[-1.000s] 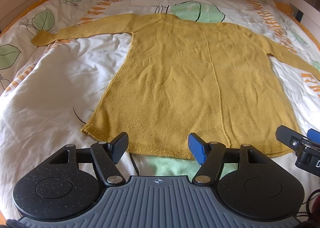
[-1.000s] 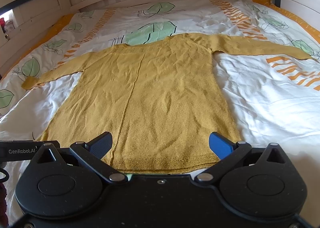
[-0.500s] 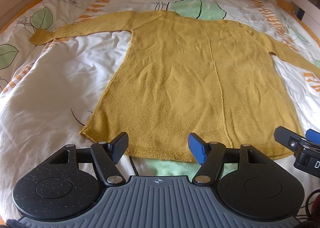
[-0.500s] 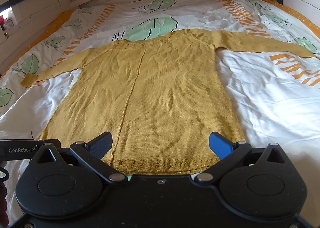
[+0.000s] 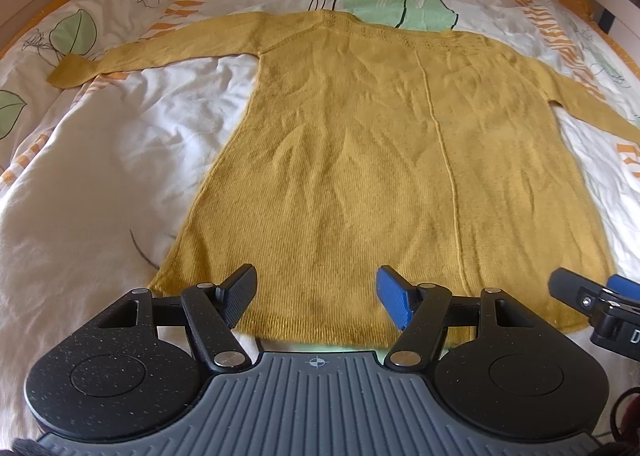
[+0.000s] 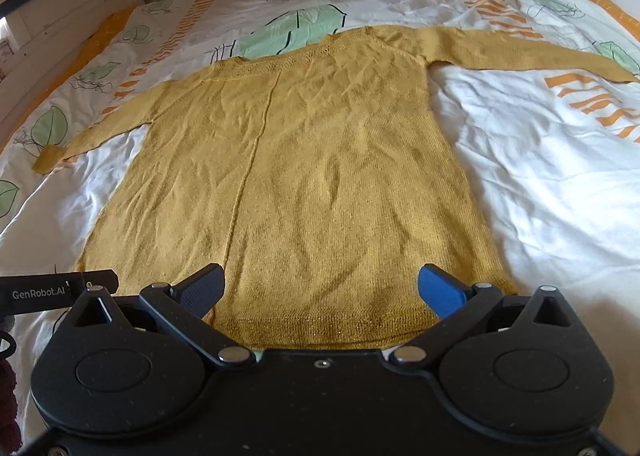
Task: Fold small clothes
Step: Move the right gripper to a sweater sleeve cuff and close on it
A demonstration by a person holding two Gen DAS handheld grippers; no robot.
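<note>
Your left gripper [image 5: 316, 292] and right gripper [image 6: 322, 290] both hung spread wide just over the near hem of the mustard knit sweater [image 5: 380, 159], which lay flat, creased, sleeves outstretched, on the leaf-print bedcover [image 5: 100, 175].

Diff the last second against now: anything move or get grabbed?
Both grippers eased forward toward the sweater: its hem now sits nearer the left gripper and right gripper, and the garment fills more of each view. Nothing taken hold of or released. Both stayed open and empty; the sweater stayed flat on the bed, sleeves spread.
</note>
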